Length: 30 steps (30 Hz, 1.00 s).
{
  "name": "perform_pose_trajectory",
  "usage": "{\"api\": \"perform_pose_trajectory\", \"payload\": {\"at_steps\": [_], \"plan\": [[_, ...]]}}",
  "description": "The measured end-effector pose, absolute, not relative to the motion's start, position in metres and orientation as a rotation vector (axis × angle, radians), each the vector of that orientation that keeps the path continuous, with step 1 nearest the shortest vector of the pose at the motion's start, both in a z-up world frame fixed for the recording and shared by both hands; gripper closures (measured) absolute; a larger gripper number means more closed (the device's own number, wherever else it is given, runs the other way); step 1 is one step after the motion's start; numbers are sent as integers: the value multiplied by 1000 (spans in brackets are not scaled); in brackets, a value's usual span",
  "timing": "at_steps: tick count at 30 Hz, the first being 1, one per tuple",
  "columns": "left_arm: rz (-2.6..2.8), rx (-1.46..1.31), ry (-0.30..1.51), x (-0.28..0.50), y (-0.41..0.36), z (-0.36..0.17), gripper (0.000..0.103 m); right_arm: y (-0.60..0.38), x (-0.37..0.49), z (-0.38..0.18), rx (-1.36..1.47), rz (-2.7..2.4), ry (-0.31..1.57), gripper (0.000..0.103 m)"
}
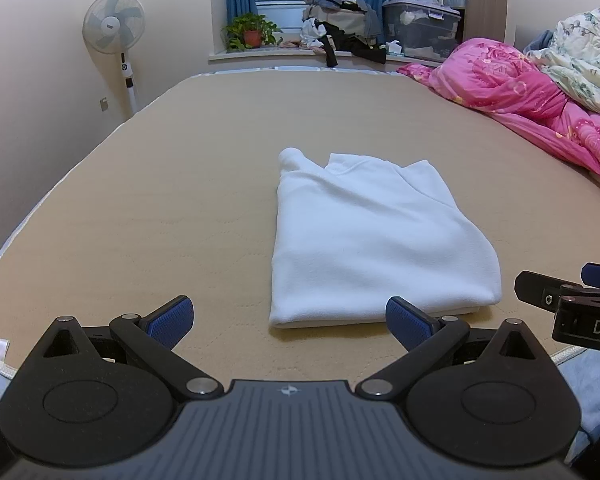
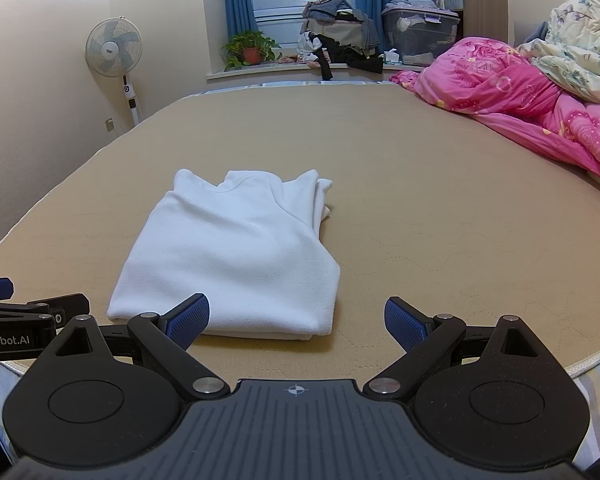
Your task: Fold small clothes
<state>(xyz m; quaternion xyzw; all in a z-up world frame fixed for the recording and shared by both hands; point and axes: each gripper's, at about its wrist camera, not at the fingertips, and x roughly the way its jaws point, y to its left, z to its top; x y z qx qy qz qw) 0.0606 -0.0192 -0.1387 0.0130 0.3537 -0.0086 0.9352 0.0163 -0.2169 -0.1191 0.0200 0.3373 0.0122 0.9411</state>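
A white fleece garment (image 1: 374,236) lies folded into a neat rectangle on the tan mattress (image 1: 180,184). It also shows in the right wrist view (image 2: 236,256), left of centre. My left gripper (image 1: 290,322) is open and empty, hovering just short of the garment's near edge. My right gripper (image 2: 296,322) is open and empty, with its left pad close to the garment's near right corner. The right gripper's side shows at the right edge of the left wrist view (image 1: 568,300). The left gripper's side shows at the left edge of the right wrist view (image 2: 24,320).
A pink quilt (image 1: 540,100) and a floral duvet (image 1: 584,48) lie piled along the bed's right side. A standing fan (image 1: 114,28) is at the left wall. A windowsill holds a potted plant (image 1: 252,32), clothes and a storage bin (image 1: 420,28).
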Motion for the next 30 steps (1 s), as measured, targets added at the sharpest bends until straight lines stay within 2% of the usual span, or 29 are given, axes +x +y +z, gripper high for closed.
{"api": "perform_pose_trajectory", "payload": {"at_steps": [30], "plan": [[-42, 57, 690, 60, -16, -139, 1, -217, 16, -119, 41, 25, 688, 8]]}}
